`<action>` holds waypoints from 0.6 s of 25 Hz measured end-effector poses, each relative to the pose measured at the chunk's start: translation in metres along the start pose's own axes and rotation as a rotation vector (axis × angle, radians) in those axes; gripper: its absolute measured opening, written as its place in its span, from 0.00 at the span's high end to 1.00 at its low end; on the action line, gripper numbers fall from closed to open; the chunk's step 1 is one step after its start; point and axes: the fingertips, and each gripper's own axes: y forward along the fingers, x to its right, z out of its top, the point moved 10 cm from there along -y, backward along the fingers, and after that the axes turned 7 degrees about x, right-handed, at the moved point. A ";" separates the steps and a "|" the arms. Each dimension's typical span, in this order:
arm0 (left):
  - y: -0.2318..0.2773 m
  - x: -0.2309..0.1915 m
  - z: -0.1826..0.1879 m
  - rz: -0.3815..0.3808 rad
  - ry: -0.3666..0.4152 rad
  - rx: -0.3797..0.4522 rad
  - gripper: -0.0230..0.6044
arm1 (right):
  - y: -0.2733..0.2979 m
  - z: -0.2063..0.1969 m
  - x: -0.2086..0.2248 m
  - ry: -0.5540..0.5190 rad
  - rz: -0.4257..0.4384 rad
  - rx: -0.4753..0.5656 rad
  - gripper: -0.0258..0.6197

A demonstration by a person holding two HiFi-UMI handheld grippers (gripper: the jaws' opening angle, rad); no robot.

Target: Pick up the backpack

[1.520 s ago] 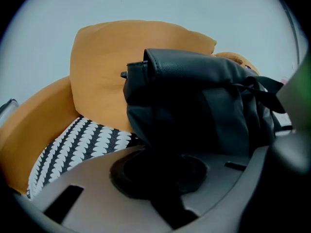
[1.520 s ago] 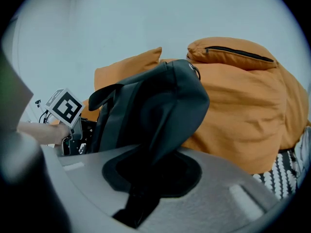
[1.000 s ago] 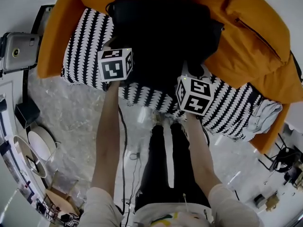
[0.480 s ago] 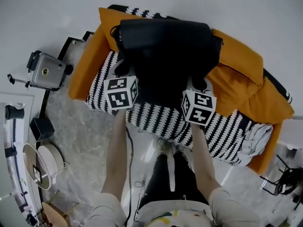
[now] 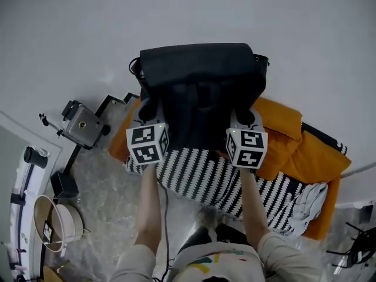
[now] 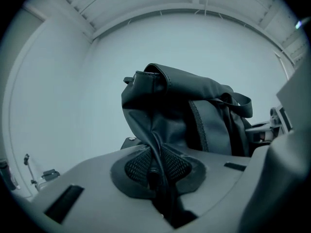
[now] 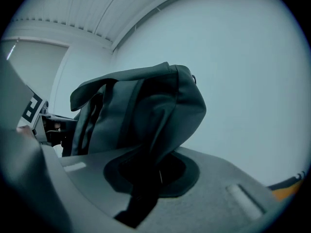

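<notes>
A black backpack (image 5: 200,93) hangs in the air in front of a white wall, held up clear of the sofa. My left gripper (image 5: 148,111) is shut on a fold of its fabric at the left side; in the left gripper view the backpack (image 6: 189,115) fabric is pinched between the meshed pads (image 6: 138,165). My right gripper (image 5: 245,113) is shut on the backpack's right side, and in the right gripper view the backpack (image 7: 146,110) runs down into the shut jaws. Both fingertips are hidden behind the bag in the head view.
Below stands an orange sofa (image 5: 294,140) covered by a black-and-white patterned blanket (image 5: 205,178), with a pale cloth (image 5: 308,201) at its right end. A camera on a tripod (image 5: 82,125) stands at the left, round objects (image 5: 56,219) on the floor beyond it.
Both grippers have risen with the backpack, lifting it off the sofa to in front of the wall. The sofa now lies well below it.
</notes>
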 end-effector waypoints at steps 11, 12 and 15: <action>-0.119 0.047 0.107 0.056 0.086 0.217 0.87 | -0.095 0.092 0.004 -0.023 0.075 0.185 0.88; -0.130 0.050 0.110 0.065 0.099 0.239 0.87 | -0.103 0.095 0.004 -0.033 0.089 0.195 0.88; -0.163 0.062 0.113 0.091 0.130 0.292 0.87 | -0.126 0.100 0.002 -0.060 0.125 0.227 0.88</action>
